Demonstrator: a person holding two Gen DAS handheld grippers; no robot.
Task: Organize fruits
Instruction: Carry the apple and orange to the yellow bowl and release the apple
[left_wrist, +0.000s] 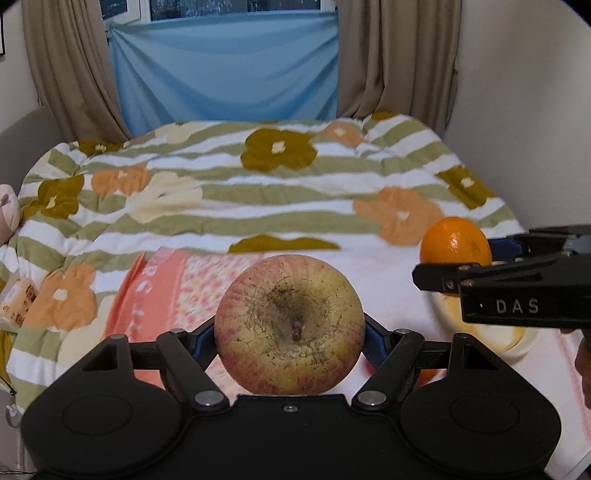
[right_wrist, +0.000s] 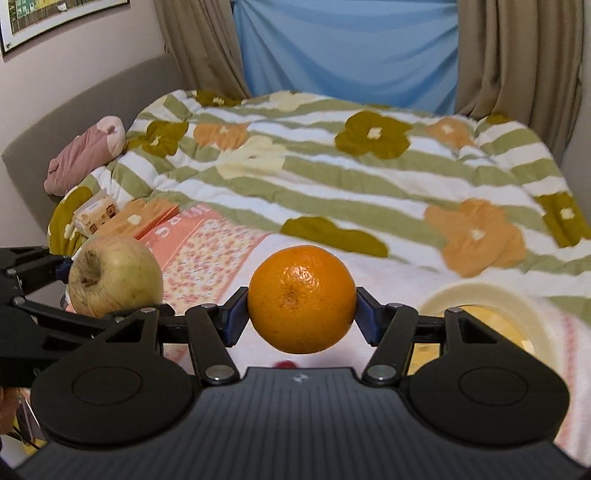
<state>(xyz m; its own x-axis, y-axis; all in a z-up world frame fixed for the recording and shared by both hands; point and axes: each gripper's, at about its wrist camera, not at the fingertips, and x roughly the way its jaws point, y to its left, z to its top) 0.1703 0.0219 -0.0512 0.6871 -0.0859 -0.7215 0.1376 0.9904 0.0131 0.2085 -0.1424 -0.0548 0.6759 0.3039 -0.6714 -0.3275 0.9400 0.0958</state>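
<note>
A yellow-red apple (left_wrist: 290, 325) sits clamped between the blue pads of my left gripper (left_wrist: 290, 339), stem end facing the camera, held above the bed. In the right wrist view the same apple (right_wrist: 115, 275) shows at the left edge in the other tool. An orange (right_wrist: 301, 299) is pinched between the pads of my right gripper (right_wrist: 301, 314); from the left wrist view that orange (left_wrist: 456, 242) hangs to the right. A cream bowl (right_wrist: 491, 295) with a yellow inside lies low on the right, on the bed.
A floral striped quilt (left_wrist: 258, 184) covers the bed, with a pink patterned cloth (right_wrist: 207, 254) near me. A small snack packet (right_wrist: 98, 214) and a pink plush toy (right_wrist: 88, 151) lie at the left. Curtains and a blue sheet hang behind.
</note>
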